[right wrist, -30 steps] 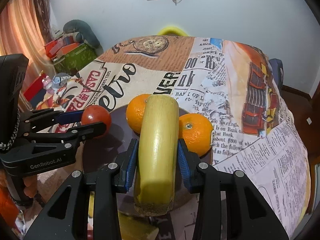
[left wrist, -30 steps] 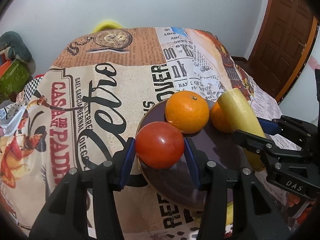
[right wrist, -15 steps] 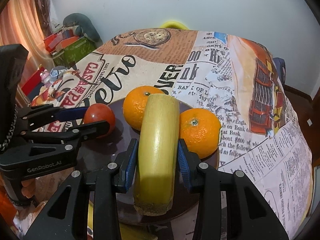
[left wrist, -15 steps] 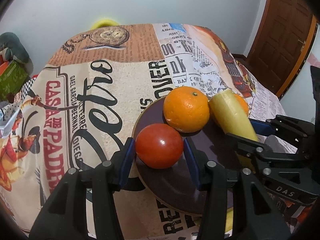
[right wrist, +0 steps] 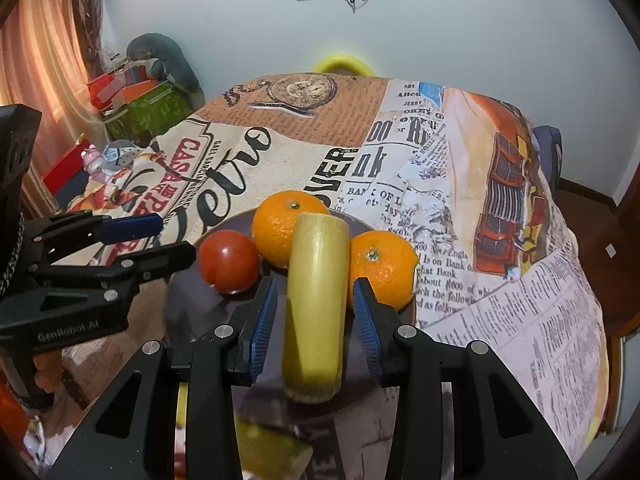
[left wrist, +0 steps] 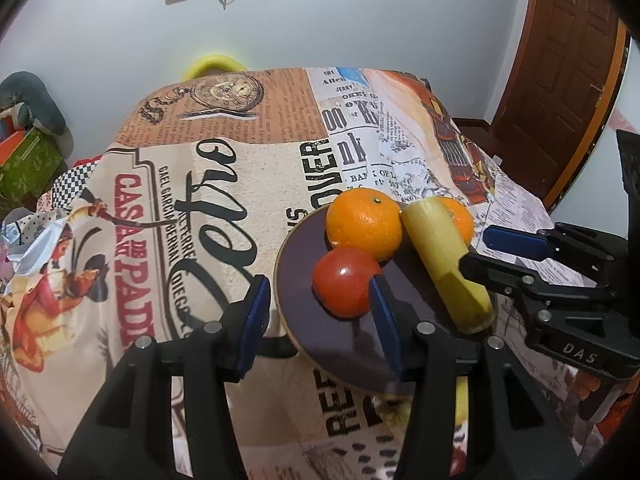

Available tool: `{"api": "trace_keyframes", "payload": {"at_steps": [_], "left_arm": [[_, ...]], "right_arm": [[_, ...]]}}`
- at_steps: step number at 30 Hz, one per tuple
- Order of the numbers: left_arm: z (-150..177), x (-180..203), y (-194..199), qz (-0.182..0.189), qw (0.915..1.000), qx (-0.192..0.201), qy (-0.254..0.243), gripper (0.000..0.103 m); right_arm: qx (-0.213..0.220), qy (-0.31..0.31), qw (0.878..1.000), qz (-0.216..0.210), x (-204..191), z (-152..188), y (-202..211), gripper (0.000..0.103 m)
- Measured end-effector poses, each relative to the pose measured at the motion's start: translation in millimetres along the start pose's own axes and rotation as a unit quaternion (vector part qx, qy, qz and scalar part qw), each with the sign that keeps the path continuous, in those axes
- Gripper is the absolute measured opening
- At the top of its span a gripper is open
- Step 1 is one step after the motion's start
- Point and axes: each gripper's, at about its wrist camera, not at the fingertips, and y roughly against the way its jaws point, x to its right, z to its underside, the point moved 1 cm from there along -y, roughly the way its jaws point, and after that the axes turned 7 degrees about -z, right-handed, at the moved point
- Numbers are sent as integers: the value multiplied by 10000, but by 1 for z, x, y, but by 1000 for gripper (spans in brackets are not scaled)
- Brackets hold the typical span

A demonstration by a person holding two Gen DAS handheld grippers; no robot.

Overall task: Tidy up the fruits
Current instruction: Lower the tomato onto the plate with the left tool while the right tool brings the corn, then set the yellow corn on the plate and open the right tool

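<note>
A dark round plate point(left wrist: 296, 280) point(right wrist: 188, 304) lies on the printed tablecloth. On it rest a red tomato point(left wrist: 345, 282) point(right wrist: 229, 261), two oranges point(left wrist: 363, 229) point(right wrist: 383, 267) and a yellow cut stalk piece point(left wrist: 444, 256) point(right wrist: 316, 300). My left gripper point(left wrist: 318, 316) is open, shifted left of the tomato; its right pad touches the tomato's side. My right gripper point(right wrist: 314, 320) is open around the yellow piece, with gaps on both sides.
The tablecloth point(left wrist: 200, 208) covers the whole table. More yellow fruit point(right wrist: 264, 452) lies below the plate's near edge. A yellow chair back point(left wrist: 214, 65) stands behind the table, a wooden door point(left wrist: 560, 60) at right, cluttered boxes point(right wrist: 140, 100) at left.
Both grippers opened. The tomato and the yellow piece were let go and rest on the plate. The left gripper shifted left and both drew back a little.
</note>
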Motion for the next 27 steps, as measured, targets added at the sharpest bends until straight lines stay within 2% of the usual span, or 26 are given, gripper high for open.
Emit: {"api": "trace_keyframes", "payload": {"at_steps": [9, 15, 18, 24, 27], "left_arm": [[38, -6, 20, -14, 9997, -243, 37, 52], [63, 1, 5, -58, 9975, -652, -257, 54], [68, 6, -6, -86, 9957, -808, -436, 55], [73, 17, -15, 38, 9932, -978, -630, 54], [74, 27, -11, 319, 9919, -1013, -694, 54]], "right_arm": [[-135, -76, 9999, 55, -9, 31, 23, 43], [-275, -137, 9995, 76, -13, 54, 27, 52], [-297, -208, 9993, 77, -11, 60, 30, 53], [-291, -179, 9991, 233, -7, 67, 38, 53], [-245, -199, 9991, 275, -5, 69, 43, 60]]}}
